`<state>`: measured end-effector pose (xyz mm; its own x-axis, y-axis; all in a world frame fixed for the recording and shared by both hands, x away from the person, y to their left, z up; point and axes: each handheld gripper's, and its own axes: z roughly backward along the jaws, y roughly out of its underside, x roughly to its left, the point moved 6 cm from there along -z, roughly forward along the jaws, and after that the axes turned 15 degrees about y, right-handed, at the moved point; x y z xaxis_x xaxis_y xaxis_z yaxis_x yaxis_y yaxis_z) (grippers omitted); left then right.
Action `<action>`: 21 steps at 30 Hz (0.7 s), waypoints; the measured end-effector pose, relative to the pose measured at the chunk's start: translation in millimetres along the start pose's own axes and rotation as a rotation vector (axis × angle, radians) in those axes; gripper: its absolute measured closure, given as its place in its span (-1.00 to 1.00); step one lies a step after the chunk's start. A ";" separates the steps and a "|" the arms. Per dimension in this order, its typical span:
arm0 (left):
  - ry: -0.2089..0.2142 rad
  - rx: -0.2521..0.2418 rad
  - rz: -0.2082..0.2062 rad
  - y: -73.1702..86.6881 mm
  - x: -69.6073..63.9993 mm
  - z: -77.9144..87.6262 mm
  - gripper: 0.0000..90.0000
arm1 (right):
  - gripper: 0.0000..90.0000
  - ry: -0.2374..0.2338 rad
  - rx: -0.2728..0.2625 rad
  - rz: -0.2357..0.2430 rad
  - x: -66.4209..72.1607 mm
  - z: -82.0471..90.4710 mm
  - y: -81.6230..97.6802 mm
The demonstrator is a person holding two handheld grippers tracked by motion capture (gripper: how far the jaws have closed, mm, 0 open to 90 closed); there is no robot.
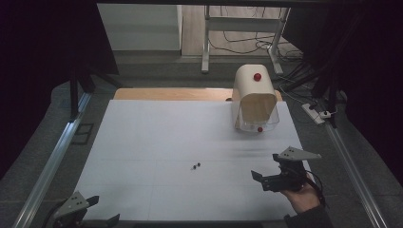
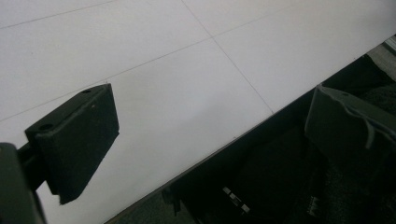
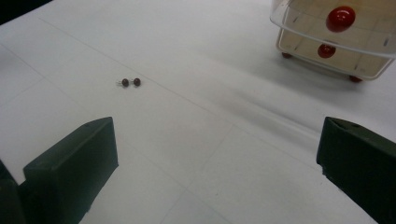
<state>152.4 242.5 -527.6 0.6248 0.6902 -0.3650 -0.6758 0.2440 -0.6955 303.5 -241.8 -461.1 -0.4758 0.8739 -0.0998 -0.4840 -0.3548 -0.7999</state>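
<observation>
right gripper (image 1: 267, 167) is held spread wide above the table (image 1: 142, 142), aimed at two small dark beads (image 3: 130, 82). left gripper (image 1: 95, 211) is spread too, at the near table edge.

A white table top (image 1: 157, 142) with thin seam lines spreads ahead of the right claw (image 1: 278, 173). Beyond its far edge a strip of bare wood (image 1: 161, 93) shows, then grey floor (image 1: 157, 66). Farther off stands a white metal frame (image 1: 242, 28) on a paler floor, with loose black cables (image 1: 237, 45) under it. Off to the claw's right lies a white power strip (image 1: 317, 113). Metal rails (image 1: 52, 161) flank the table. Dark curtains (image 1: 43, 47) close both sides; light is dim.
</observation>
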 end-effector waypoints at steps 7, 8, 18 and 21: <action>0.003 -0.001 0.003 -0.1 0.4 0.0 -0.92 | -1.00 0.014 0.000 -0.029 5.9 15.6 20.5; 0.003 -0.002 0.004 -0.1 0.5 0.1 -0.92 | -1.00 0.018 0.003 -0.030 6.1 17.8 23.8; 0.009 0.002 0.004 -0.8 0.7 -0.7 -0.92 | -1.00 0.036 0.063 -0.032 8.5 30.5 54.3; 0.018 -0.005 0.006 -1.2 1.2 -0.3 -0.92 | -1.00 0.041 0.073 -0.041 7.8 34.5 60.8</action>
<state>154.0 242.9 -527.5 0.6275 0.6795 -0.3802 -0.6776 0.2360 -0.6966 245.0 -268.1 -490.1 -0.4248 0.9005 -0.0930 -0.5556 -0.3404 -0.7586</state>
